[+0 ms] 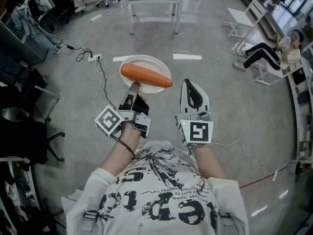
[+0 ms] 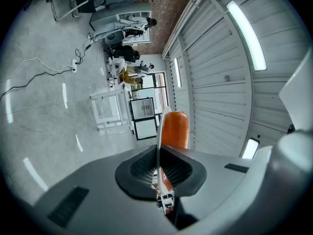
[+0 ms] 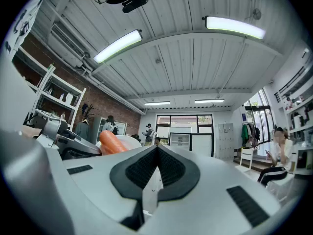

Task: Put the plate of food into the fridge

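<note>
Left gripper [image 1: 134, 86] clamps the round white plate [image 1: 146, 62] by its near rim: keep it level lest the long orange carrot [image 1: 146, 75] roll; right gripper [image 1: 190, 84], beside the plate, is closed, apparently empty.

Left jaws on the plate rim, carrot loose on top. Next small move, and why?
Probably carry the plate forward, kept level: the left gripper pinches only its near rim, the carrot lies loose across it, and no fridge shows close by.

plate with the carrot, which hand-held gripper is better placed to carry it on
Left. The left hand-held gripper is shut on the plate at its near rim, carrot lying on it. The right hand-held gripper is shut, empty, clear of the plate.
</note>
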The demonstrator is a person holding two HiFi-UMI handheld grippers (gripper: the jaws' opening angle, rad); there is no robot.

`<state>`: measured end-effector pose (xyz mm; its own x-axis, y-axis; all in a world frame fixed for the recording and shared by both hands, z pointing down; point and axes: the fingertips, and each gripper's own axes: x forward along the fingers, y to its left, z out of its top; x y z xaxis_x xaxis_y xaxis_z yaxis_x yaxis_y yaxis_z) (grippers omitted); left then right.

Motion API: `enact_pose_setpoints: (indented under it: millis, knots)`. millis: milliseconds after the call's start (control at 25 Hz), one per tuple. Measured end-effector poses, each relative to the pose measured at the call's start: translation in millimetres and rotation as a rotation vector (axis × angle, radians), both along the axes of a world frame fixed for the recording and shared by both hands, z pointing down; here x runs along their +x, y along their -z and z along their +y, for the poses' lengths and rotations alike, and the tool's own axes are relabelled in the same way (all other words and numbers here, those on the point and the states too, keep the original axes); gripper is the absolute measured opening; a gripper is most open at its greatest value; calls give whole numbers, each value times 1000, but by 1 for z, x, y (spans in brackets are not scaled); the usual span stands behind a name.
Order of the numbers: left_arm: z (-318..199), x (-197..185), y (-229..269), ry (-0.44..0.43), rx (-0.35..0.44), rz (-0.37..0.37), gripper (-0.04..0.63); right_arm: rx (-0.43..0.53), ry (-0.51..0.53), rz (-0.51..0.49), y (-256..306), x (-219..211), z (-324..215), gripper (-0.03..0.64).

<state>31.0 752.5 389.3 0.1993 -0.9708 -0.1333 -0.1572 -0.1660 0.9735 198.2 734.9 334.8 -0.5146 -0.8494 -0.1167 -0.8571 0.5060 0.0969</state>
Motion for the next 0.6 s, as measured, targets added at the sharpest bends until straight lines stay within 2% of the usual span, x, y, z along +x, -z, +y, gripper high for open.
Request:
enact_pose_setpoints:
  millis: [320, 600]
  knots:
    - [-3, 2, -1, -16, -10, -24, 20, -46, -21, -23, -5, 6, -8, 0]
    - [-2, -4, -12, -32, -38, -5, 20, -76, -34, -5, -19, 4, -8, 0]
